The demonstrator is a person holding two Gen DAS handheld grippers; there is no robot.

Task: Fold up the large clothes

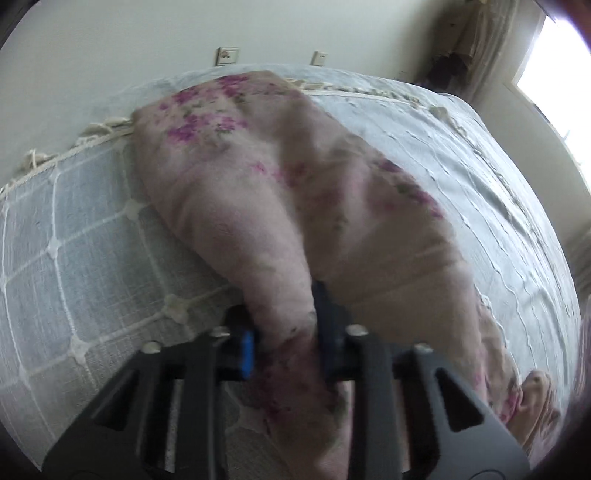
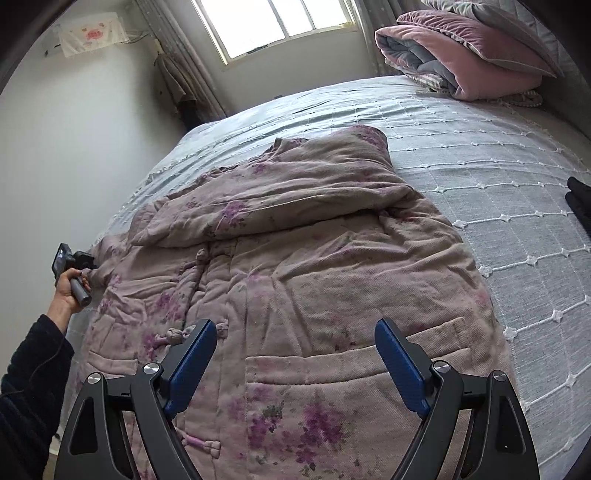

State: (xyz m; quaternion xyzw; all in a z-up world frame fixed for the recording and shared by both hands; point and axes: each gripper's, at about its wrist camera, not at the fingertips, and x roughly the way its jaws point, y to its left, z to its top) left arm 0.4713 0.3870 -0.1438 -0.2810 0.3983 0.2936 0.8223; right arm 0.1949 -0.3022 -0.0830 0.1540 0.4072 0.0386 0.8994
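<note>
A padded pinkish jacket with purple flowers (image 2: 295,277) lies spread, front up, on the bed. One sleeve (image 2: 277,192) is folded across its chest. In the left wrist view my left gripper (image 1: 282,306) is shut on the other sleeve (image 1: 280,295), whose thick fabric fills the gap between the blue pads. The right wrist view shows that same left gripper (image 2: 86,264) at the jacket's left edge, held by a hand (image 2: 66,291). My right gripper (image 2: 295,326) hangs open over the jacket's lower front near a pocket, with nothing between its fingers.
The bed has a pale blue-grey quilted cover (image 2: 498,221). Folded pink and grey quilts (image 2: 469,55) are stacked at the far right corner. A black object (image 2: 580,203) lies at the right edge. A wall runs along the left and a window (image 2: 280,22) is beyond the bed.
</note>
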